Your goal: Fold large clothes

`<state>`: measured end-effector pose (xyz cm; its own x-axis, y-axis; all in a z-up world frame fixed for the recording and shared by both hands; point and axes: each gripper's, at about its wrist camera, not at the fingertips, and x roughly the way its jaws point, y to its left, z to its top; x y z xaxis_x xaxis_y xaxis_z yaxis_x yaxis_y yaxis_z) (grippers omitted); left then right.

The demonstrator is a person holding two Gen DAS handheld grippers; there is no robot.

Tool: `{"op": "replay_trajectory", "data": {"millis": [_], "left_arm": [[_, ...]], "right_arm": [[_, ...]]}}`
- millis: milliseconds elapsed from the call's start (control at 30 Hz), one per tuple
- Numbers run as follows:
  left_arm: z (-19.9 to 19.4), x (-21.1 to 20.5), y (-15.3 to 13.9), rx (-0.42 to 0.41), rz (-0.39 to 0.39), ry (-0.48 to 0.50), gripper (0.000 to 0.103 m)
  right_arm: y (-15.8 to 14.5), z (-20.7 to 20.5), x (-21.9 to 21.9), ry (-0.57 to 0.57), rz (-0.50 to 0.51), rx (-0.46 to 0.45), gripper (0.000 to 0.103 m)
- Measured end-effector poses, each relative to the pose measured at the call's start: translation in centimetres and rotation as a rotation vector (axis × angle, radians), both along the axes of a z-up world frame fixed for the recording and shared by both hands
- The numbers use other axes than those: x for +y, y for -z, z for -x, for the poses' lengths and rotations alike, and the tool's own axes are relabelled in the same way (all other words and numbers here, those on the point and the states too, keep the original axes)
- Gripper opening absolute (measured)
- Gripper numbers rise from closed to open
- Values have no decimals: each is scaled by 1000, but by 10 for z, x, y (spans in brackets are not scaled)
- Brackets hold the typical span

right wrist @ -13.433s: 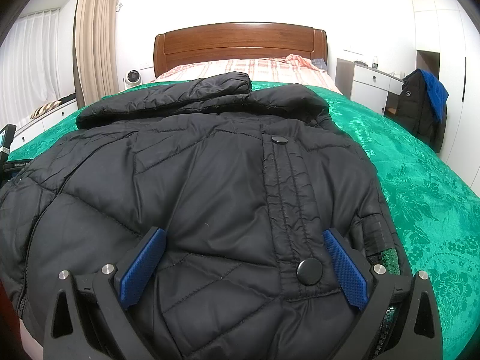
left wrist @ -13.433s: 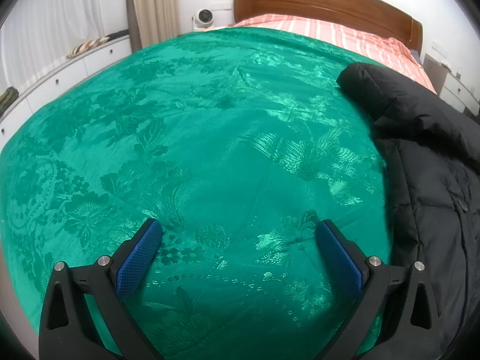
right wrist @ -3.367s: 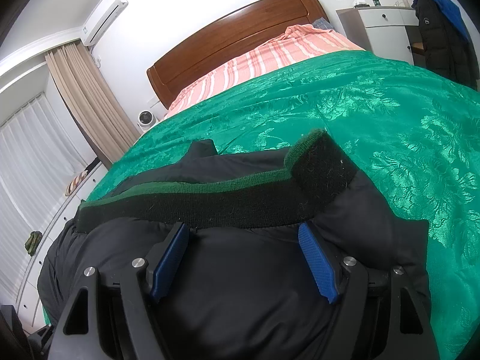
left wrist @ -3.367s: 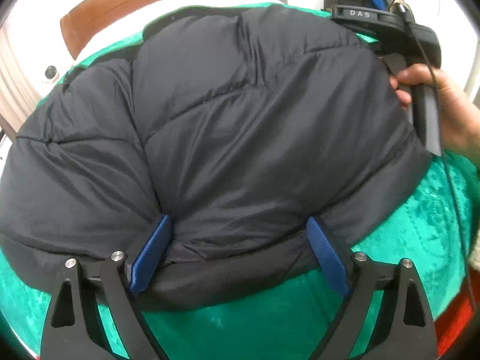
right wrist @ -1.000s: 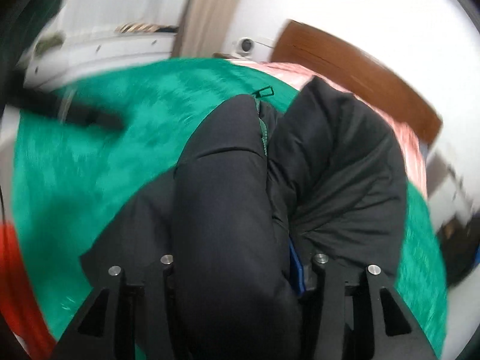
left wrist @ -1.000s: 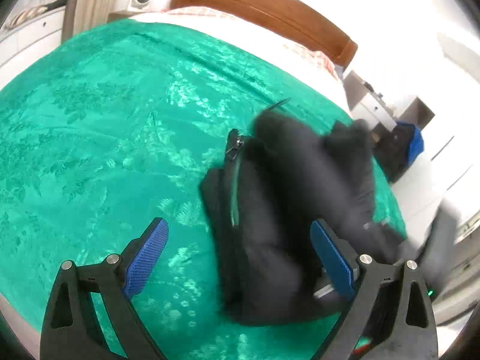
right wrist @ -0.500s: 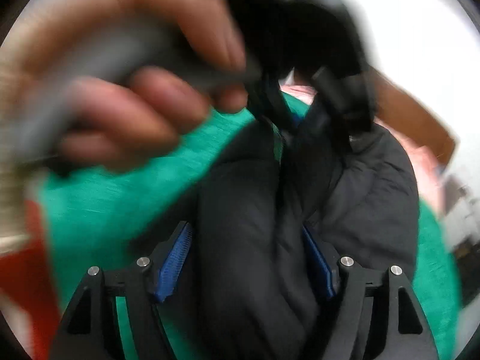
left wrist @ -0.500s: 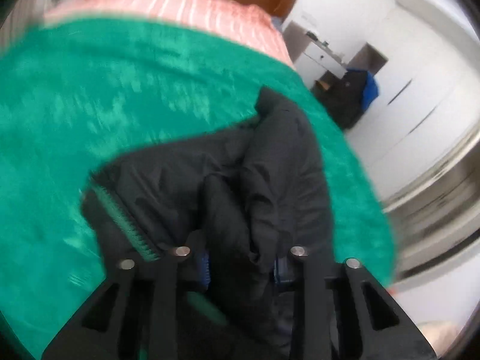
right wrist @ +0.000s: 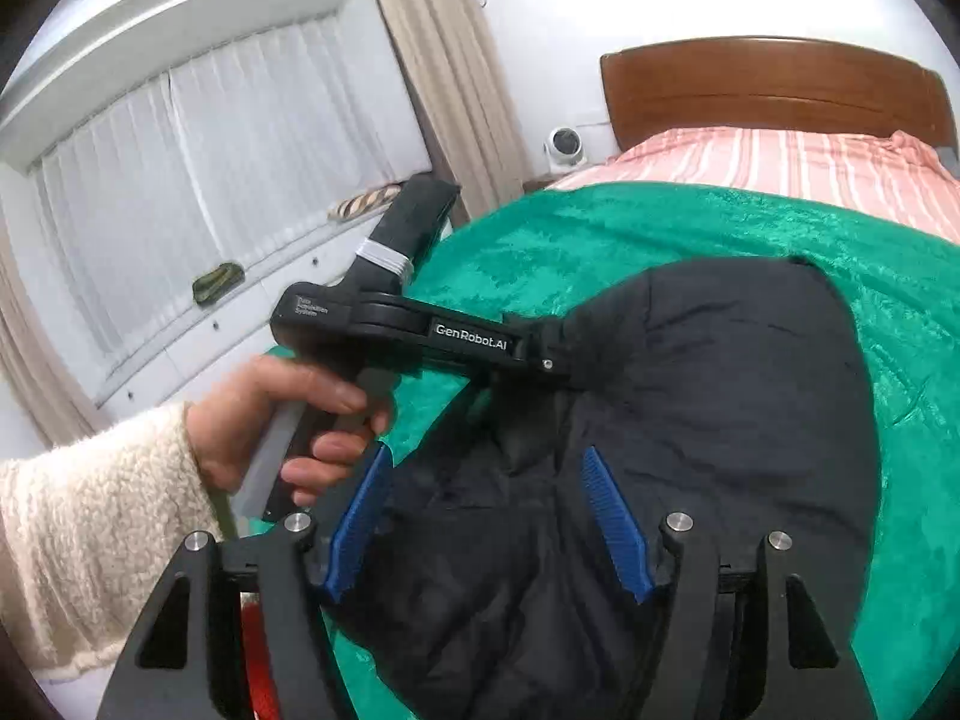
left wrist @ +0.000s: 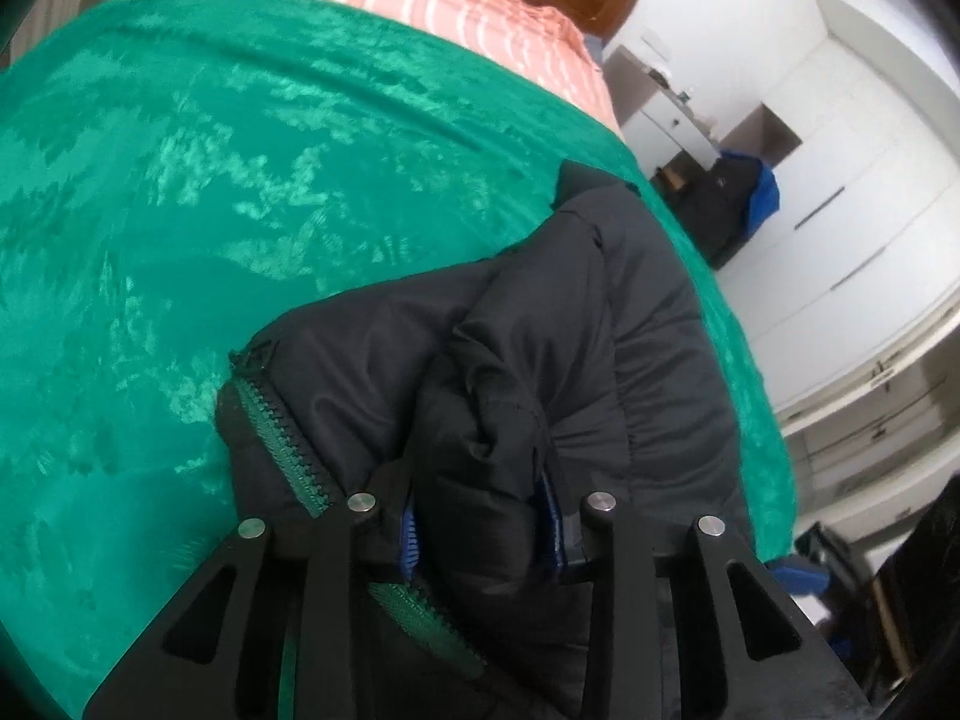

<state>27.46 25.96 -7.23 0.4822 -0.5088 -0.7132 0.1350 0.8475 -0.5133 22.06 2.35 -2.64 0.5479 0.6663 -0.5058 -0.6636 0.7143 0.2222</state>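
A black puffer jacket (left wrist: 630, 324) with a green zipper (left wrist: 282, 438) lies bunched near the edge of the green bedspread (left wrist: 210, 180). My left gripper (left wrist: 480, 531) has a thick fold of the jacket pinched between its blue pads, and its jaws are easing open a little. In the right wrist view a hand (right wrist: 288, 414) in a cream fleece sleeve holds that left gripper (right wrist: 558, 354), whose tips are buried in the jacket (right wrist: 720, 396). My right gripper (right wrist: 489, 522) hovers over the jacket's near part. Its jaws are closing, and the blue pads (right wrist: 360, 516) stand apart from the cloth between them.
A wooden headboard (right wrist: 768, 90) and a pink striped sheet (right wrist: 780, 162) lie at the bed's far end. White window cabinets (right wrist: 252, 306) and curtains (right wrist: 444, 72) line one side. On the other side are white wardrobes (left wrist: 840, 180) and a dark coat with blue cloth (left wrist: 744, 192).
The left gripper went from wide open to closed on a jacket fold. The right gripper let go of its fold, spread its pads and drew back, bringing the left hand into clear view.
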Motion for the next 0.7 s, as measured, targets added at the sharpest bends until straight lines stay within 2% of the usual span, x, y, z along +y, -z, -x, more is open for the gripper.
{"op": "replay_trajectory", "data": {"millis": [67, 100, 133, 233, 367, 500, 700], "left_arm": [[-2, 6, 6, 6, 9, -6, 32], [-4, 10, 10, 12, 15, -15, 33], [-6, 14, 15, 21, 22, -27, 33], [-14, 25, 31, 48, 47, -61, 33], [-20, 38, 49, 66, 81, -105, 33], [-25, 41, 63, 85, 133, -124, 34], [-34, 33, 75, 77, 123, -127, 35]], "right_arm": [[17, 1, 20, 46, 156, -65, 66], [36, -3, 37, 9, 259, -76, 67], [47, -3, 50, -13, 316, -102, 67], [76, 11, 84, -49, 451, -299, 69], [90, 1, 98, -44, 422, -314, 69], [95, -2, 91, -35, 380, -327, 69], [94, -16, 61, -40, 283, -254, 69]]}}
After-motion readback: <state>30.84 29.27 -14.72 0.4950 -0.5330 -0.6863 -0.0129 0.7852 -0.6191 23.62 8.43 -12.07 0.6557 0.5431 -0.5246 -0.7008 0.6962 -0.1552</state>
